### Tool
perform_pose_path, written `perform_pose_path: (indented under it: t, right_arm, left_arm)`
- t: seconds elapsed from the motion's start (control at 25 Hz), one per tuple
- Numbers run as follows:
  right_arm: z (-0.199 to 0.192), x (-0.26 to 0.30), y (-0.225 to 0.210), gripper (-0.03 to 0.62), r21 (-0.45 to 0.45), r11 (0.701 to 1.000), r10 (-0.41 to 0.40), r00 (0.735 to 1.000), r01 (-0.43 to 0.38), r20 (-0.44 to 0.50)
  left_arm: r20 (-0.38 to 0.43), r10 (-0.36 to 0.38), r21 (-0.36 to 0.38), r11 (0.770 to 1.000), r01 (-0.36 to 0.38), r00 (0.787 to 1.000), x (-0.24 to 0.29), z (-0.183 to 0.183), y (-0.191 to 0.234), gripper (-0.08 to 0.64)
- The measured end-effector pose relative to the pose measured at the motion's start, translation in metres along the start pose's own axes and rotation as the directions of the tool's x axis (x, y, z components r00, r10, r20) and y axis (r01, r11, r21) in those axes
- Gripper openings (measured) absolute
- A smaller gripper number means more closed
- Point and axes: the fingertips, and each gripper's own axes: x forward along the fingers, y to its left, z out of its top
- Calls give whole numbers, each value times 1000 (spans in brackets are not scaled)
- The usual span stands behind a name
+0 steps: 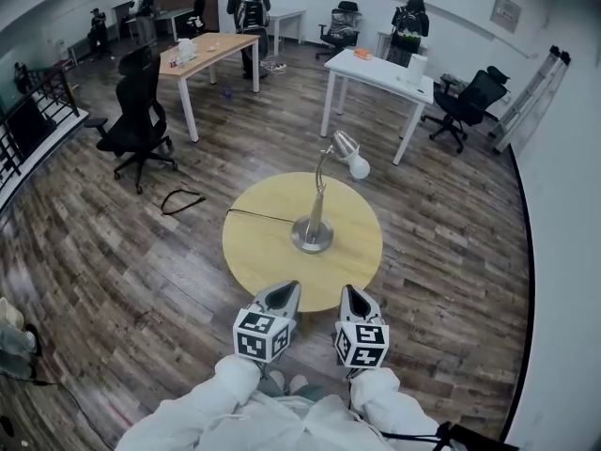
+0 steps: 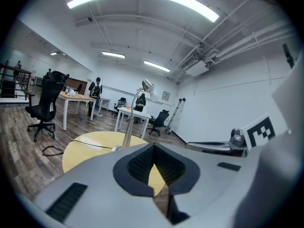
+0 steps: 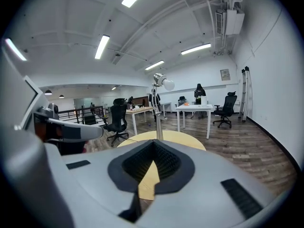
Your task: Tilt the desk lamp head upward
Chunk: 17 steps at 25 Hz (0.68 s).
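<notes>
Desk lamp (image 1: 320, 195), silver, head drooping, stands on table (image 1: 258, 252); left gripper (image 1: 284, 291) and right gripper (image 1: 356, 295) closed, empty.

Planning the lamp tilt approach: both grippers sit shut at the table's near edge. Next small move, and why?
Probably carry the right gripper forward toward the lamp head. Both it and the left gripper are shut and empty at the near edge of the table, touching nothing. The head leans to the right of the base, nearer the right gripper.
</notes>
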Motion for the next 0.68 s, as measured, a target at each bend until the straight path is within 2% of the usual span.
perform_pose_path:
  t: [0.68]
  right_arm:
    - [1, 0, -6, 12, -2, 1000, 0, 1000, 0, -1]
  left_arm:
    - [2, -8, -8, 1000, 8, 1000, 2, -1, -5, 2]
